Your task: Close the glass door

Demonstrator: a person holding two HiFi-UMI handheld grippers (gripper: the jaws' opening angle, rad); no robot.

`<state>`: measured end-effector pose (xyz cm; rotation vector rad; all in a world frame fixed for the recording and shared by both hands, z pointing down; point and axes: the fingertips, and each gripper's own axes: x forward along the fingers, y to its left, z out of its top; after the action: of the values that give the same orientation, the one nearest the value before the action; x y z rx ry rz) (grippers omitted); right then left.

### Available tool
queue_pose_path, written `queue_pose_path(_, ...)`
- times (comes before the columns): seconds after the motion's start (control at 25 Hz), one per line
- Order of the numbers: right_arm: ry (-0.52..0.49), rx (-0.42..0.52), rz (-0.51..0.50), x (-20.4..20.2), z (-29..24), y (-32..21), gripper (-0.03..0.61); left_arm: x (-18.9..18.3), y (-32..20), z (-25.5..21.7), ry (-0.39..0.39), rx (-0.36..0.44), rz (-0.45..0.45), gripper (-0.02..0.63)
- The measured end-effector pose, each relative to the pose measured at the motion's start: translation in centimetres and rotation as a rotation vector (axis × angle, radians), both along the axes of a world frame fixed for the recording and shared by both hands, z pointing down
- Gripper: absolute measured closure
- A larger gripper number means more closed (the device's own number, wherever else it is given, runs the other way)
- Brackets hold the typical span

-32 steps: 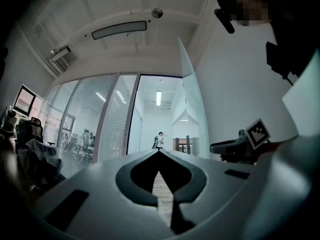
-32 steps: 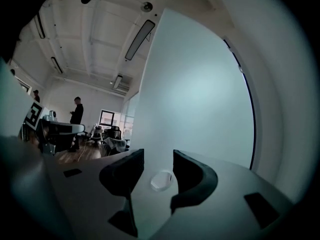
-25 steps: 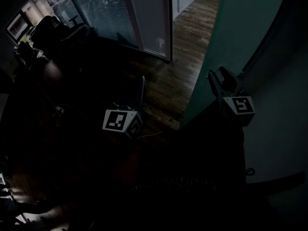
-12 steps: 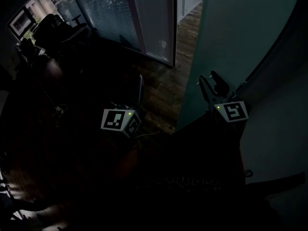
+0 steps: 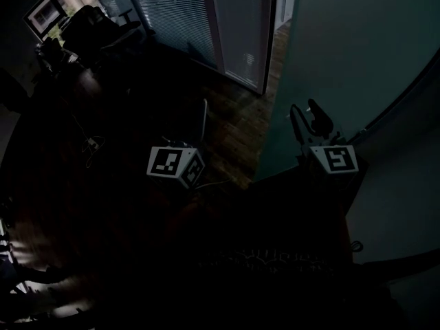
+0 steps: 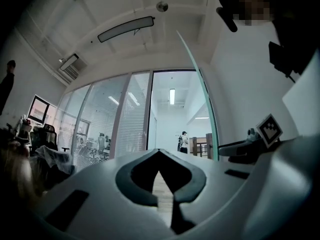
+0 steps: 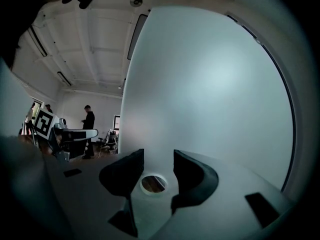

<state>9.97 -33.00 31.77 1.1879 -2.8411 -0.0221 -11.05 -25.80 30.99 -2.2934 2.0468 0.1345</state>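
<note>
The frosted glass door (image 5: 344,60) stands ajar at the upper right of the dark head view, its free edge close to the frame of the doorway. My right gripper (image 5: 307,115) is open, both fingers up against the door's face near that edge; contact is unclear. In the right gripper view the door (image 7: 210,94) fills the space ahead of the right gripper (image 7: 158,159). My left gripper (image 5: 204,112) hangs apart over the floor, left of the door. Its jaws meet at the tips, holding nothing (image 6: 159,154). The door's thin edge (image 6: 200,99) shows there too.
A glass partition with blinds (image 5: 179,12) runs left of the doorway. An office chair (image 5: 93,23) and a monitor (image 5: 45,9) stand at the far left. Wood floor (image 5: 234,122) lies below. One person (image 6: 183,140) stands in the corridor, another (image 7: 88,129) in the room.
The strip of lit corridor between the door's edge and the partition frame has narrowed. My right gripper has stayed on the door's face; the left gripper has barely moved.
</note>
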Motion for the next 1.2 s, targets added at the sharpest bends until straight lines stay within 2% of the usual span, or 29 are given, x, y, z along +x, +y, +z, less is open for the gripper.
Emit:
queue_pose_path(0.16,-0.01,0.012,0.011,-0.5,0.8,-1.5,0.407,-0.2,-0.9,0.6,-0.001,-0.006,0.009,0.612)
queue_pose_path(0.36,-0.016,0.002,0.037,-6.1,0.3,-7.4,0.407,-6.6,-6.5,0.6,0.004,-0.03,0.025,0.612)
queue_pose_path(0.56,-0.005,0.015,0.091,-8.0,0.2,-9.7,0.407,-10.5,-9.7,1.0,-0.009,-0.023,0.07,0.612)
queue_pose_path(0.88,-0.015,0.016,0.184,-10.7,-0.1,-14.3,0.407,-12.4,-15.3,-0.4,-0.016,-0.016,0.194,0.612)
queue_pose_path(1.2,-0.02,0.001,0.234,-13.2,-0.2,-19.3,0.407,-13.5,-19.2,0.6,-0.01,-0.039,0.247,0.612)
